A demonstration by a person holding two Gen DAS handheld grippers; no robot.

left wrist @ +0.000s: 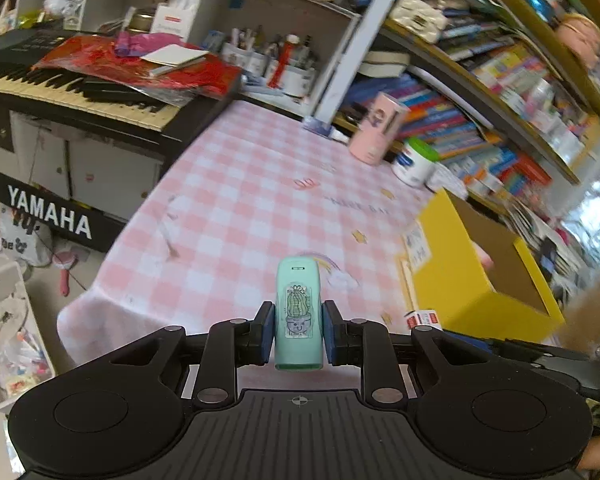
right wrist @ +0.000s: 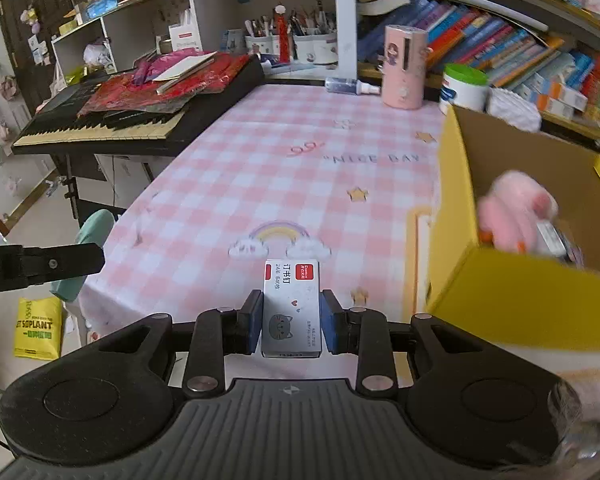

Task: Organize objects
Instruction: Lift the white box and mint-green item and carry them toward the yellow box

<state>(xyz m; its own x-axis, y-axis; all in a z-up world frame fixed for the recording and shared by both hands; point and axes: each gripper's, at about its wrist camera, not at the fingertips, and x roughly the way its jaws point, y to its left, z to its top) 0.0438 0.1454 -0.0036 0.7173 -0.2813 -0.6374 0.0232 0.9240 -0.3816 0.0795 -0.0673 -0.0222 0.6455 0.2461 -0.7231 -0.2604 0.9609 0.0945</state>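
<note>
Smooth mint plastic case (left wrist: pixel 298 312), matt yellow cardboard box (right wrist: pixel 520 300)

- A lived-in home room, a study or child's bedroom.
- A Yamaha keyboard (right wrist: pixel 100 128) stands off the pink checked tablecloth's (right wrist: pixel 260 168) left edge.
- Crowded bookshelves (right wrist: pixel 520 60) line its far edge.

I note a counter (right wrist: pixel 284 168) under pink checked cloth, a cluttered keyboard (right wrist: pixel 100 128) on its stand at left, white cubby shelves (right wrist: pixel 204 12) behind, crowded bookshelves (right wrist: pixel 500 52) at right, pale floor (right wrist: pixel 32 216).
</note>
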